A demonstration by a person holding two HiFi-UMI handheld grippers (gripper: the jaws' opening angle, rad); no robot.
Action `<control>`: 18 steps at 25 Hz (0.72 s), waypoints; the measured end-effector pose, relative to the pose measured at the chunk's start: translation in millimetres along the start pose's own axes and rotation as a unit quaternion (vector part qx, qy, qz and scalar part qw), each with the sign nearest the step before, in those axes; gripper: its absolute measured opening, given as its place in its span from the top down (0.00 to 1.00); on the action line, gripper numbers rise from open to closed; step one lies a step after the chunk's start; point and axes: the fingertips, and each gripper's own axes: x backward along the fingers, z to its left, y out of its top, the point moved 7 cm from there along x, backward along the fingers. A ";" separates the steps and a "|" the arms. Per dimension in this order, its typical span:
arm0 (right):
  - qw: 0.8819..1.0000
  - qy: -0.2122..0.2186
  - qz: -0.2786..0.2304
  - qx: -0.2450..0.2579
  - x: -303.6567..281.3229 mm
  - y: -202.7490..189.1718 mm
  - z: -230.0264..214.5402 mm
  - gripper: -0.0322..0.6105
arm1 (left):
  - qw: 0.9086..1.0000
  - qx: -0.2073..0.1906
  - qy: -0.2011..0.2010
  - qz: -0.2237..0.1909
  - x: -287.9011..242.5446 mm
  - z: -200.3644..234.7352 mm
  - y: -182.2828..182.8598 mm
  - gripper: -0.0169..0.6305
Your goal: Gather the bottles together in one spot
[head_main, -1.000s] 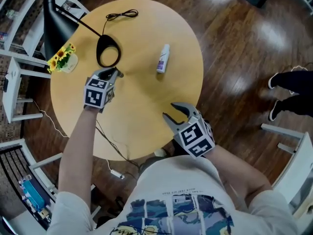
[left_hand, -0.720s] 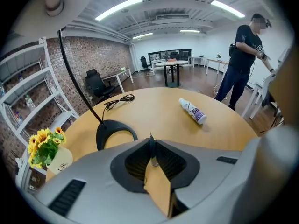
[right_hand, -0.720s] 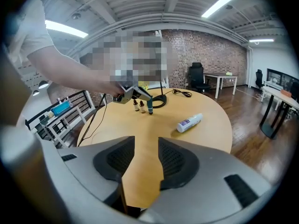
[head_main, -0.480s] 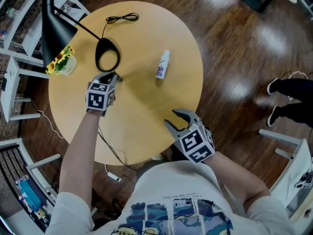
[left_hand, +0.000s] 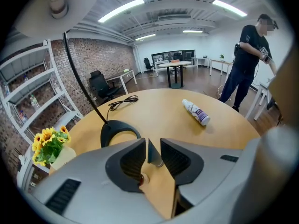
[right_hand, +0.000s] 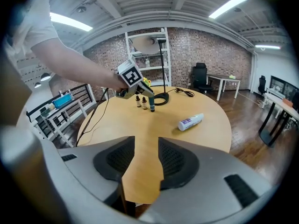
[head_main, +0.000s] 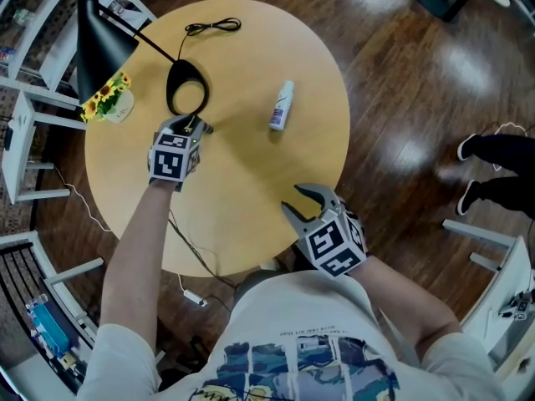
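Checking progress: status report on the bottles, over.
Left gripper fingers just opening, teal bottle between them. Right gripper open, empty. White bottle lies apart; nothing blocking.

the head view looks steeply down on the round worktop (head_main: 251, 182). each gripper view rides low, close behind its own fingers (left_hand: 126, 160), facing across that worktop; all three share the white bottle (head_main: 282, 105).

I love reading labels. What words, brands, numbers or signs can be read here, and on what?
No text is readable.
White bottle: purple label, print too small.
Sunflower pot: any print too blurred.
Shirt: picture print, no legible words.
Left claw, jaws just opening around a small bottle, and right claw: cubes show black-and-white squares only.
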 end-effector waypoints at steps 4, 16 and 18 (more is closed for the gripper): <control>1.000 -0.005 -0.006 0.012 0.6 1.8 4.6 0.66 | 0.999 0.011 0.028 -0.032 27.3 4.0 8.2 0.81; 0.999 -0.014 -0.032 0.033 23.8 29.9 74.4 0.66 | 0.975 0.159 0.066 -0.142 221.3 -30.8 -64.1 0.81; 0.999 -0.021 -0.031 0.039 31.0 34.3 86.0 0.66 | 0.970 0.186 0.069 -0.139 252.2 -41.9 -91.5 0.81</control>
